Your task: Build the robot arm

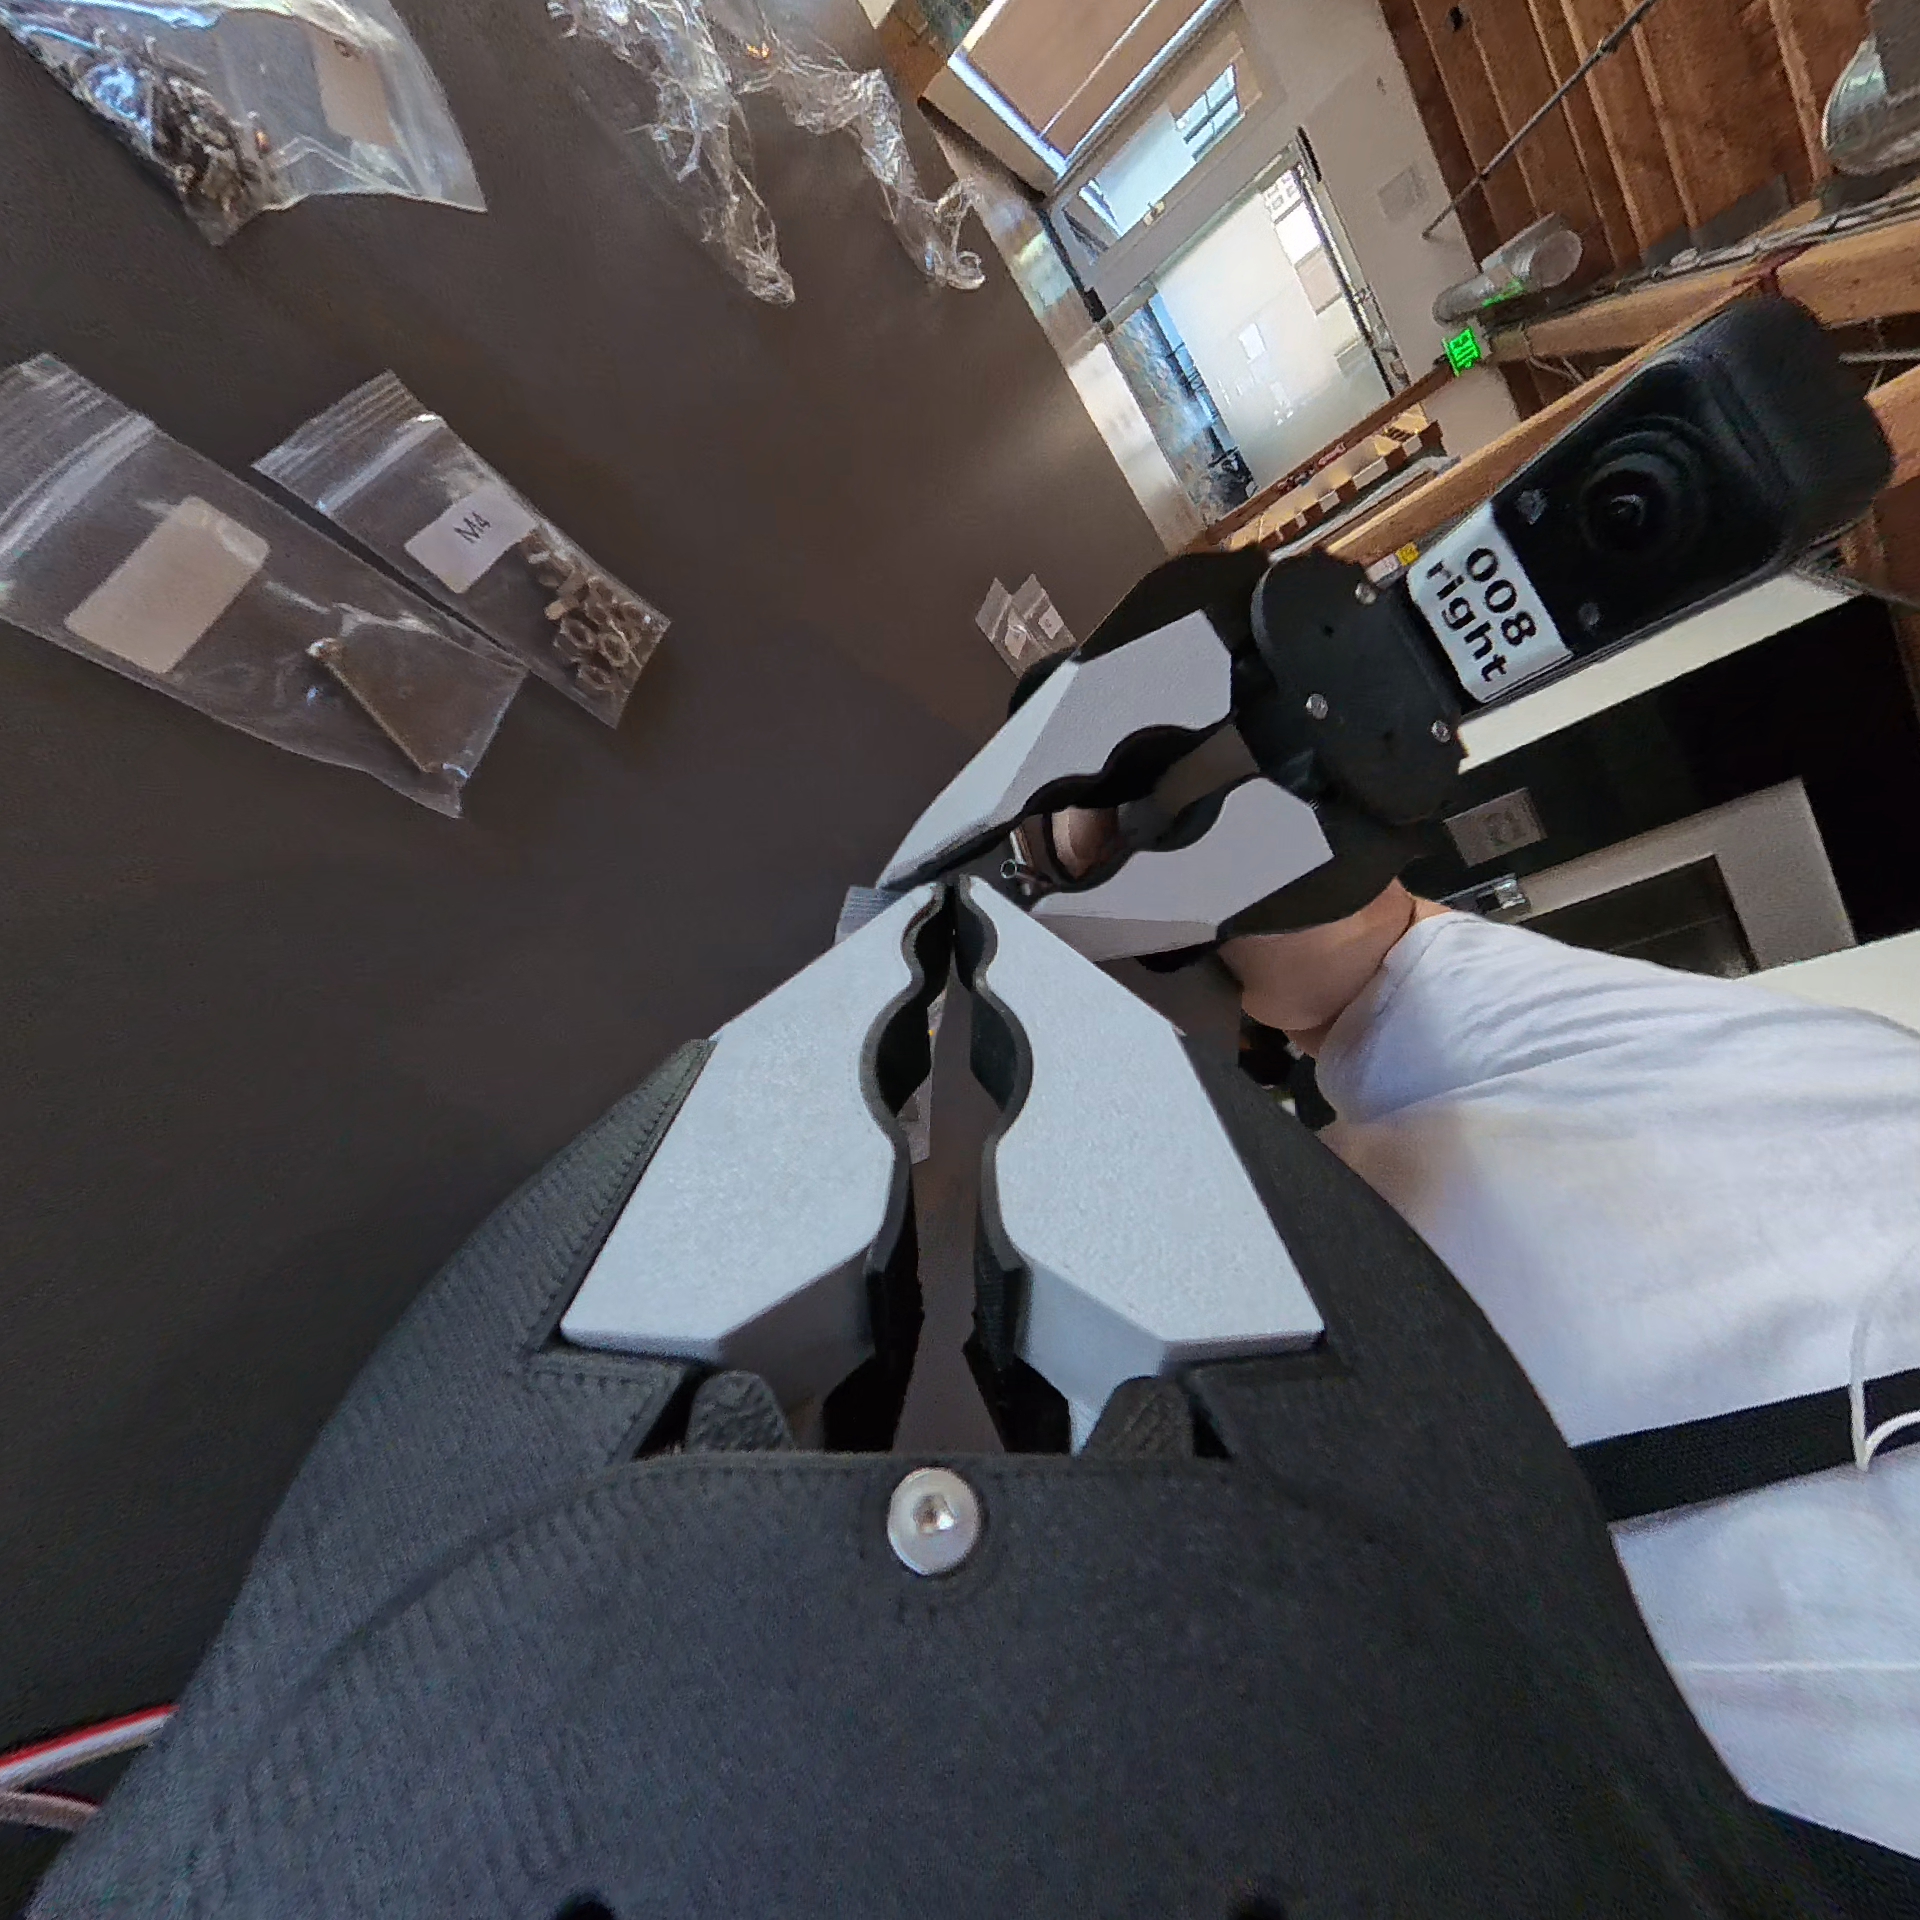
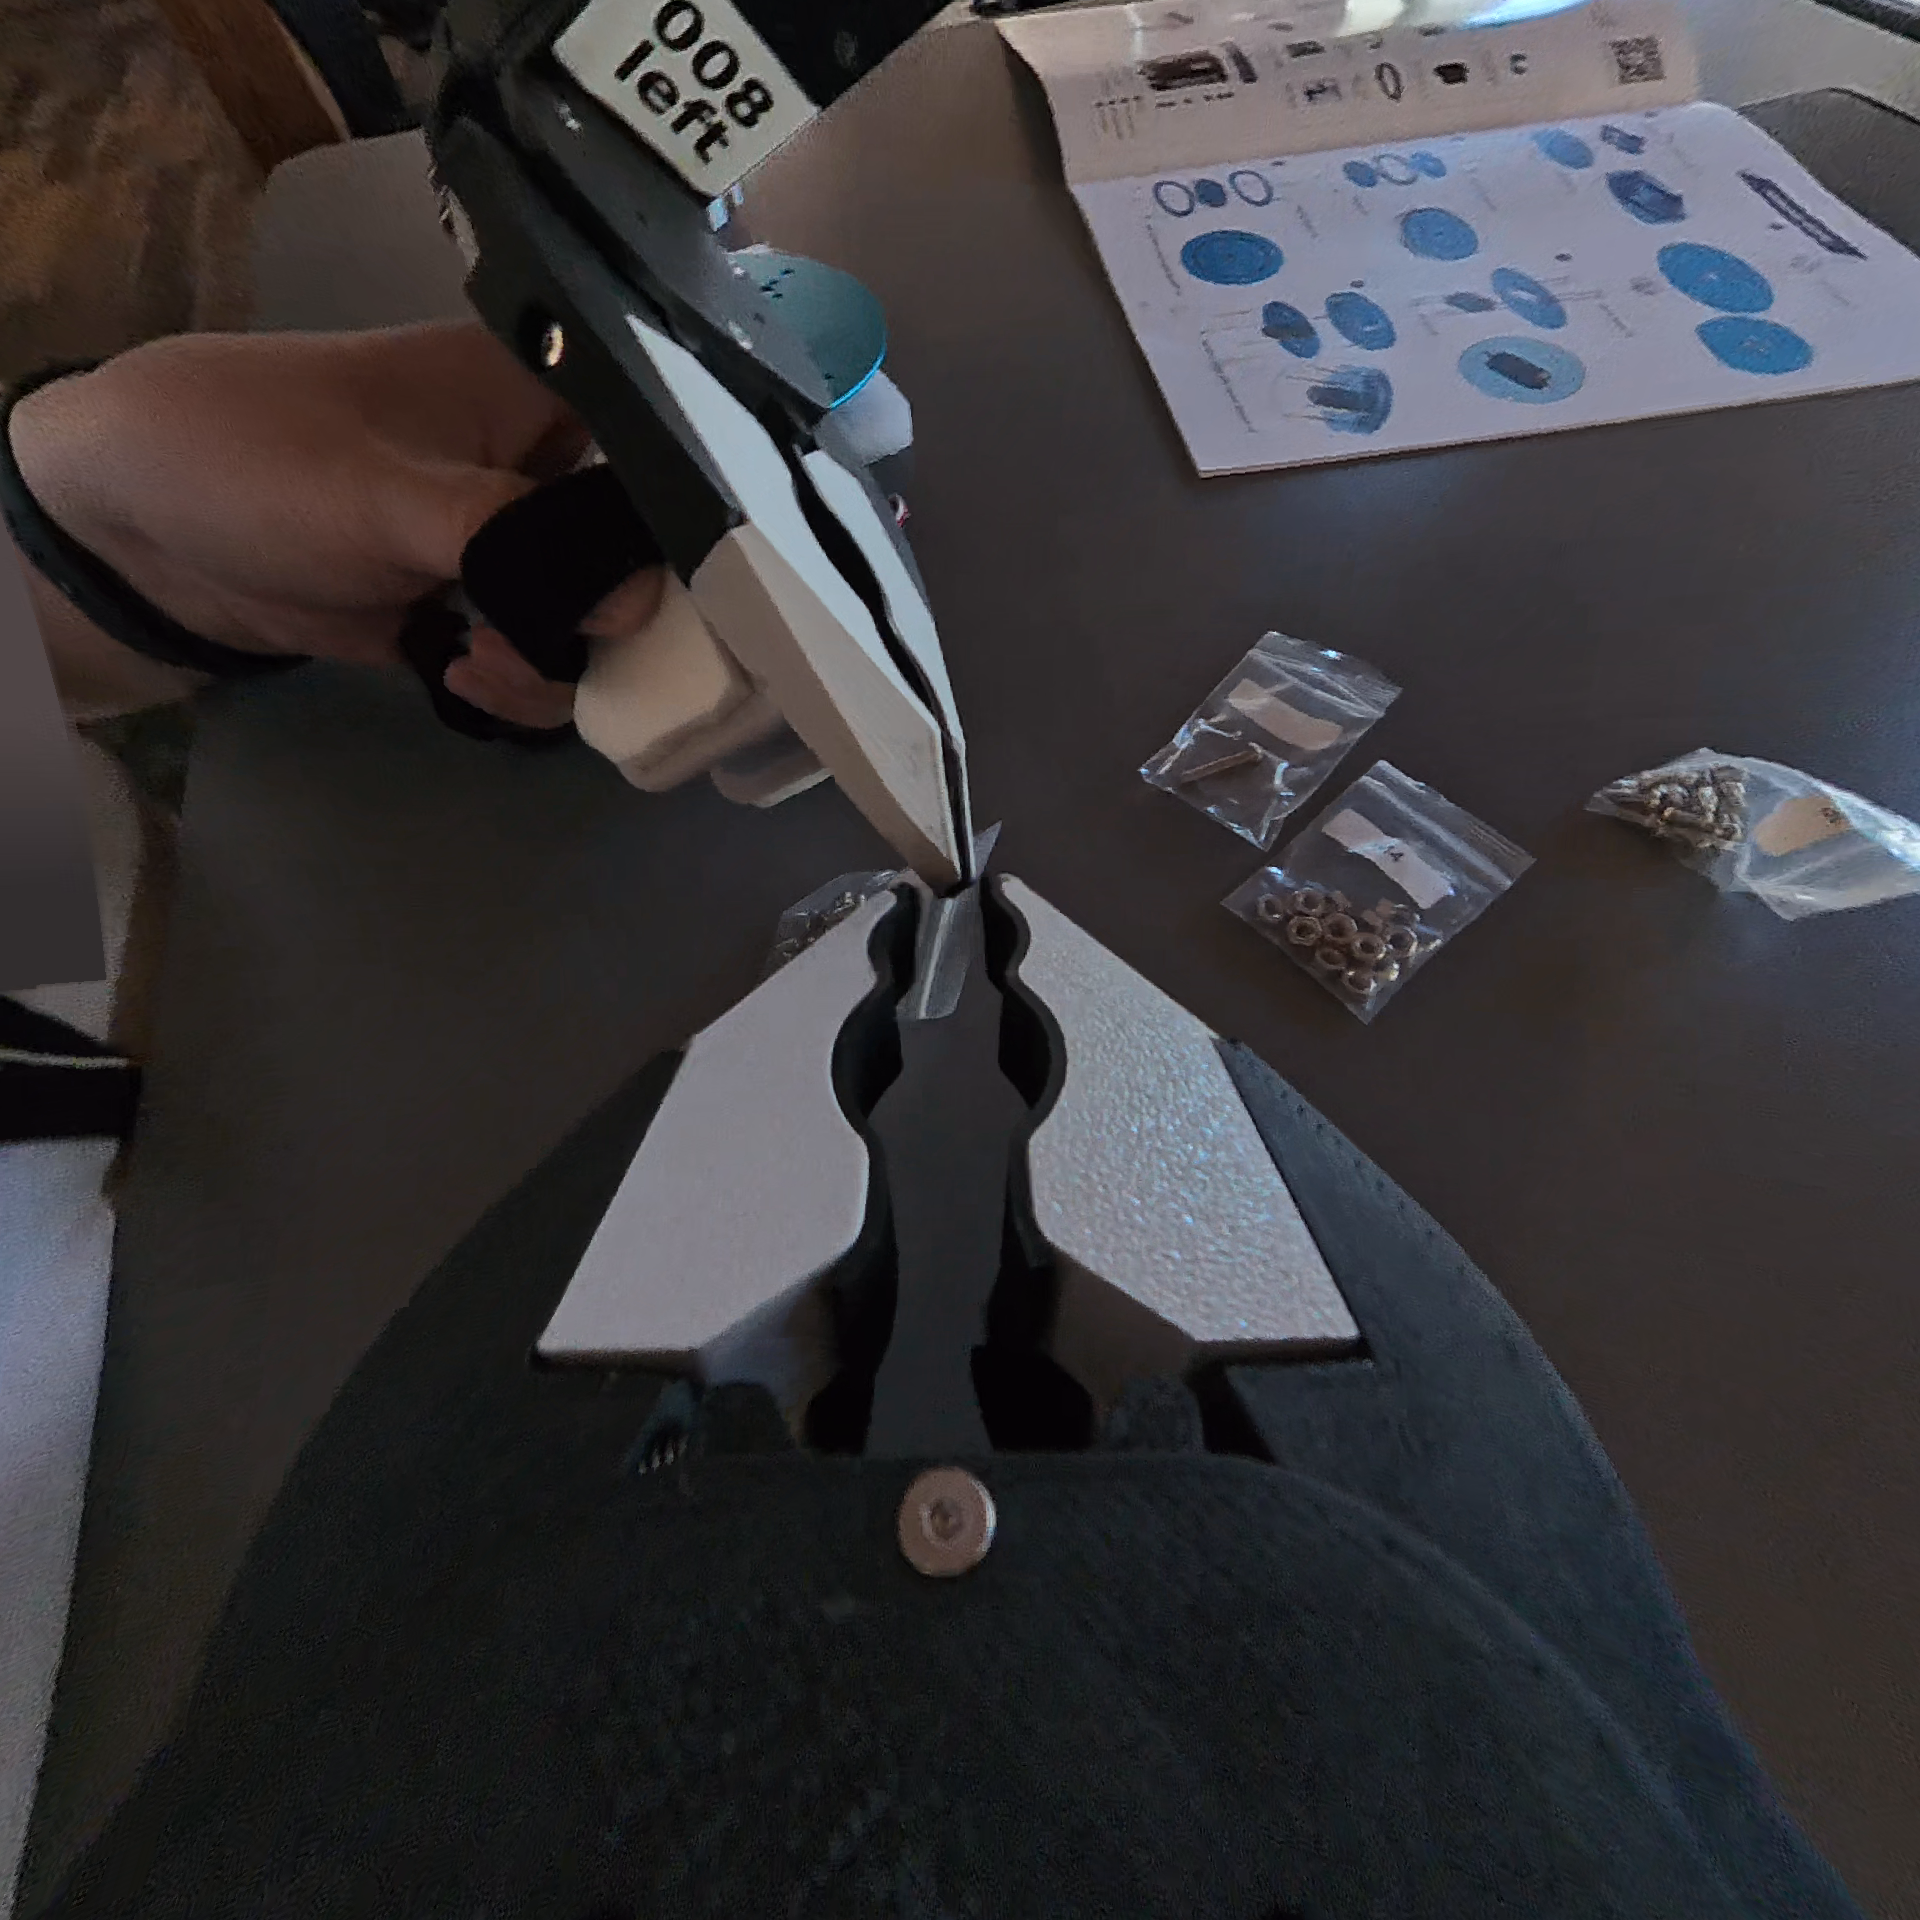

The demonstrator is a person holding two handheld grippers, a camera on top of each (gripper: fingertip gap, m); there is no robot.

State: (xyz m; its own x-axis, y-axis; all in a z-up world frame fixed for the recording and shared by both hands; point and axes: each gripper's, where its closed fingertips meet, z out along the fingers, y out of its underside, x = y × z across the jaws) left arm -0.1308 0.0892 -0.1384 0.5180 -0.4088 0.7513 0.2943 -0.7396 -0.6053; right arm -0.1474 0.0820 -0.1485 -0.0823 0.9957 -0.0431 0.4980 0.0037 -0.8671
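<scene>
Left wrist view: the left gripper (image 1: 951,904) has its jaws pressed together at the tips, apparently pinching thin plastic, tip to tip with the right gripper (image 1: 914,873). Beyond the jaws to the left lie a bag of hex nuts (image 1: 488,540) and a bag holding a flat plate (image 1: 208,603).

Right wrist view: the right gripper (image 2: 961,904) has its jaws nearly closed on a small clear zip bag (image 2: 940,961), which the left gripper (image 2: 956,847) nips from above, likely to pull it open. To the right of the jaws are the nut bag (image 2: 1371,888) and an instruction sheet (image 2: 1475,270), none of them in the way.

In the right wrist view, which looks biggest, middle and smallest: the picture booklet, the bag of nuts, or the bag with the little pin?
1. Picture booklet, biggest though farthest.
2. Bag of nuts.
3. Bag with the pin, slightly smaller but farther, so unsure.
</scene>
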